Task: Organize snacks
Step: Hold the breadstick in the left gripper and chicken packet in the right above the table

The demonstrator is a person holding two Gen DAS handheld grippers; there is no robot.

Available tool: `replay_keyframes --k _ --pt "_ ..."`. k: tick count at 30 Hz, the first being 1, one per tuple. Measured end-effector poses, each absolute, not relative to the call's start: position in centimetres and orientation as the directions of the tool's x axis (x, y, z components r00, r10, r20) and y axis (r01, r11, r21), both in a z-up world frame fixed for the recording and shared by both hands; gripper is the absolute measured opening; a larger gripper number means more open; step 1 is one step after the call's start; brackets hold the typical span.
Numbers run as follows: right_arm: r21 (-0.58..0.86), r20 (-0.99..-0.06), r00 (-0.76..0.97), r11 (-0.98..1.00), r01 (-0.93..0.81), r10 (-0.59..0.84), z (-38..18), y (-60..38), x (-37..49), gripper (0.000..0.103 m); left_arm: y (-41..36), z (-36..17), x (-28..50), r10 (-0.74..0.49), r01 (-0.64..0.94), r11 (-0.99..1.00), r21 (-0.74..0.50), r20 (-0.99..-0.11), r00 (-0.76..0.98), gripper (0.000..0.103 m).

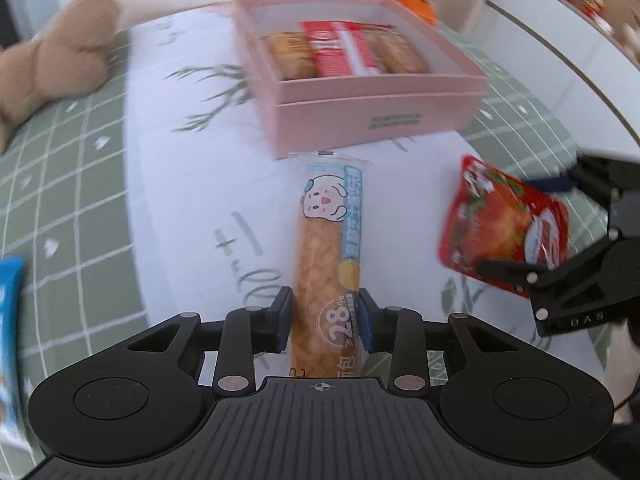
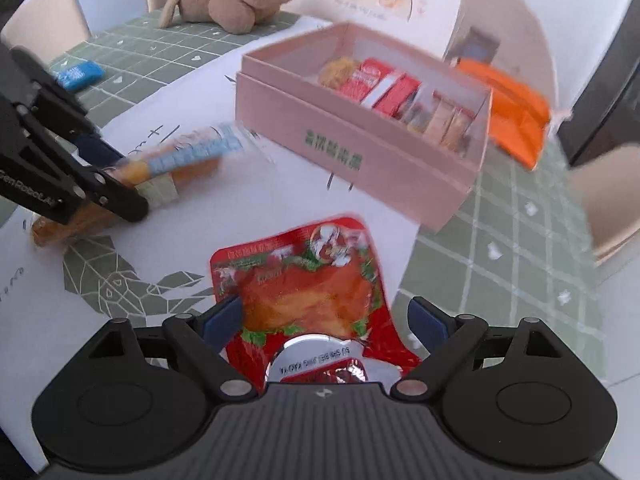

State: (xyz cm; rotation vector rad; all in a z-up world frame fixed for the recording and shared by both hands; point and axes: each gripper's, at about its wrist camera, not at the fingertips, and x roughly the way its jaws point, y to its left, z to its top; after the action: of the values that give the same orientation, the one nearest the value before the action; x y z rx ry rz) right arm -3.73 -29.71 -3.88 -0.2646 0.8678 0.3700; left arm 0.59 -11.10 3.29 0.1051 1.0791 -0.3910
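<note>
Left wrist view. Left tongs (image 1: pixel 325 320) closed on the near end of a long bread stick packet (image 1: pixel 327 248), blue pads pressing both long sides. Packet runs straight ahead of the tongs, far end close to the pink box (image 1: pixel 376 120); whether it rests on the tabletop (image 1: pixel 180 184) or is just lifted, cannot tell. End grip likely chosen so the packet can go into the box lengthwise. Box ahead, lid off, already holds a red packet between two golden ones. Right of the tongs: red pouch (image 1: pixel 500 228) with the right tongs around it. Plush toy (image 1: pixel 60 60) far left; blue packet (image 1: pixel 8 320) at near left edge.

Right wrist view. Right tongs (image 2: pixel 326 318) spread wide, straddling the red pouch (image 2: pixel 304 292), which lies flat on the tabletop. Left pad at the pouch's edge, right pad clear of it; no grip yet. Wide stance suits the pouch's breadth. Pink box (image 2: pixel 340 148) ahead and slightly right. Left tongs (image 2: pixel 116 184) far left with the bread stick packet (image 2: pixel 188 156). Orange bag (image 2: pixel 516 120) beyond the box.
</note>
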Motion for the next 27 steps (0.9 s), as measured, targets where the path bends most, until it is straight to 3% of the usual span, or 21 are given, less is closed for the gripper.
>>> replay_keyframes --k 5,10,15,17,19,27 --pt "0.023 -0.761 0.613 0.952 -0.304 0.214 -5.2 -29.9 -4.3 0.102 -10.6 3.4 0.9 -0.246 0.313 0.942 -0.118 -0.879 0.408 0.038" --pt "0.042 -0.716 0.667 0.966 -0.254 0.206 -6.0 -29.9 -5.5 0.103 -12.5 3.4 1.0 -0.193 0.349 0.936 -0.037 -0.886 0.422 0.040" --pt "0.047 -0.742 0.644 0.974 -0.223 0.184 -5.6 -29.8 -5.2 0.103 -14.1 3.1 0.7 -0.158 0.368 0.930 0.022 -0.878 0.452 0.047" --pt "0.048 -0.753 0.634 0.975 -0.216 0.177 -5.3 -29.6 -5.2 0.100 -14.1 3.1 0.7 -0.162 0.364 0.931 0.016 -0.877 0.453 0.046" --pt "0.045 -0.754 0.632 0.974 -0.222 0.179 -4.9 -29.4 -5.5 0.084 -13.4 3.1 0.6 -0.159 0.341 0.940 0.004 -0.880 0.449 0.039" --pt "-0.077 -0.709 0.695 0.967 -0.245 0.119 -4.2 -29.2 -9.5 0.081 -8.7 3.6 -1.0 -0.140 0.215 0.976 -0.045 -0.880 0.453 0.038"
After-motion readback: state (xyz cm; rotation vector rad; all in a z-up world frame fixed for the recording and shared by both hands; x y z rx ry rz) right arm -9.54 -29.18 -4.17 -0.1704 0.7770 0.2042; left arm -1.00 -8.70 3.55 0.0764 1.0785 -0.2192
